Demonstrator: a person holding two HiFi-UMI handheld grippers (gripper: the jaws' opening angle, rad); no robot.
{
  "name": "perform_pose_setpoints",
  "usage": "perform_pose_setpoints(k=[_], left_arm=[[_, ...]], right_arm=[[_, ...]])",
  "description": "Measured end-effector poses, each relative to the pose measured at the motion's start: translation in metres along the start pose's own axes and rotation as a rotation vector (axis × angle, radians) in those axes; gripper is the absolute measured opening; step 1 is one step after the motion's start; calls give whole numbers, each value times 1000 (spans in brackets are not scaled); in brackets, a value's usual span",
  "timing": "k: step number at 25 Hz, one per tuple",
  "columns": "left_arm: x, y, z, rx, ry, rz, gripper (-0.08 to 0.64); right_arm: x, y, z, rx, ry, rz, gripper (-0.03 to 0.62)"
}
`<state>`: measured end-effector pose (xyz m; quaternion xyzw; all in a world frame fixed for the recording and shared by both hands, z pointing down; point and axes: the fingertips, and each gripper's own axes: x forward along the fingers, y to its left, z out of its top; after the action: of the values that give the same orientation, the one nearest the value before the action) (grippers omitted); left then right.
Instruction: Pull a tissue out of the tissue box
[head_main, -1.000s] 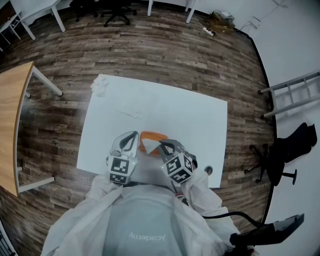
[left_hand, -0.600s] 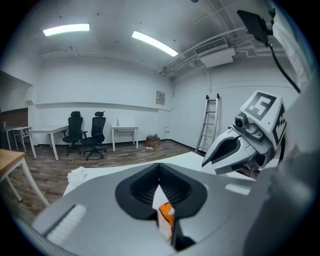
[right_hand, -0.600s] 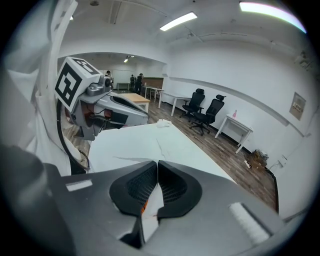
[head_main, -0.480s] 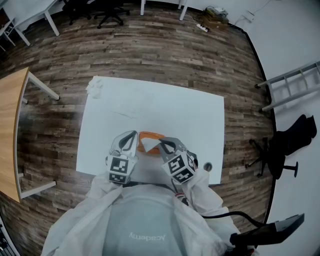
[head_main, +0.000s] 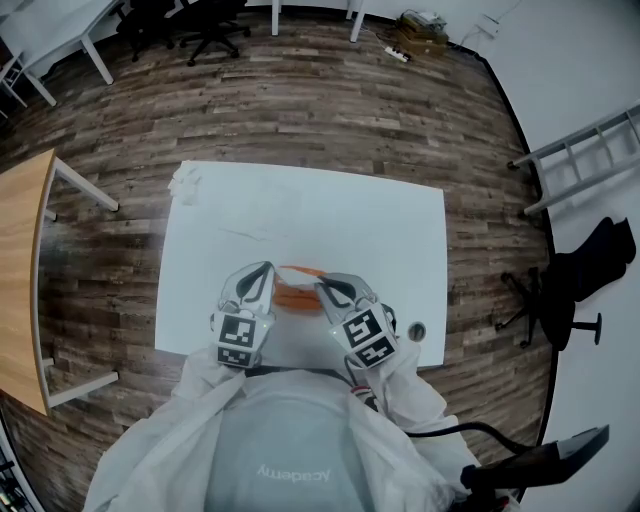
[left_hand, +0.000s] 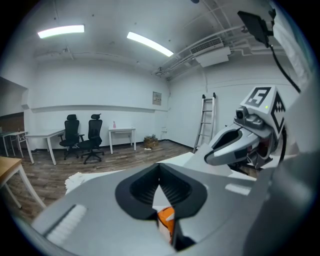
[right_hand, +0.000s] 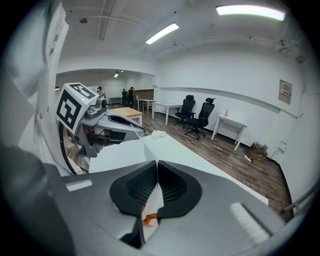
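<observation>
Orange tissue box (head_main: 293, 288) near 6 o'clock edge of white table (head_main: 390, 230). Left gripper (head_main: 262, 272) at box's 9 o'clock, jaws closed, nothing seen between pads. Right gripper (head_main: 324, 286) at box's 3 o'clock, jaws pinched tight on white tissue (right_hand: 153, 199) above box. Crumpled tissues (head_main: 185, 182) at table's 10 o'clock corner.

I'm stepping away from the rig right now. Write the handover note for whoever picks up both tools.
Grippers: the left tool is shut and empty, beside the box. The right tool is shut on a tissue above the box.
Things: the box sits near the table's near edge, between the tools. The crumpled tissues lie at the far left corner.
Done: tissue gripped.
Left: lift the right tool until the tissue clears the box. How far out it is cannot be told.
</observation>
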<state>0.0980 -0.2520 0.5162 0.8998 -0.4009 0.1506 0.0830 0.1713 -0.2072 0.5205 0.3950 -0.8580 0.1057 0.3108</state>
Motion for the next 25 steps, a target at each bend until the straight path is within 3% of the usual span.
perform_pose_setpoints(k=[6,10,19,25], left_arm=[[0,5,5,22,-3,5,0],[2,8,7,31,-2,10,0],[2,12,16,49,-11,7,0],[2,12,21,58,-16,7,0]], right_arm=[[-7,-3,8,43,-60,-12,5],[-15,-10,14,123,-134,-34,5],[-34,-32,24,211,-258,-152,3],[-45,-42,25,275,-309,-186,3]])
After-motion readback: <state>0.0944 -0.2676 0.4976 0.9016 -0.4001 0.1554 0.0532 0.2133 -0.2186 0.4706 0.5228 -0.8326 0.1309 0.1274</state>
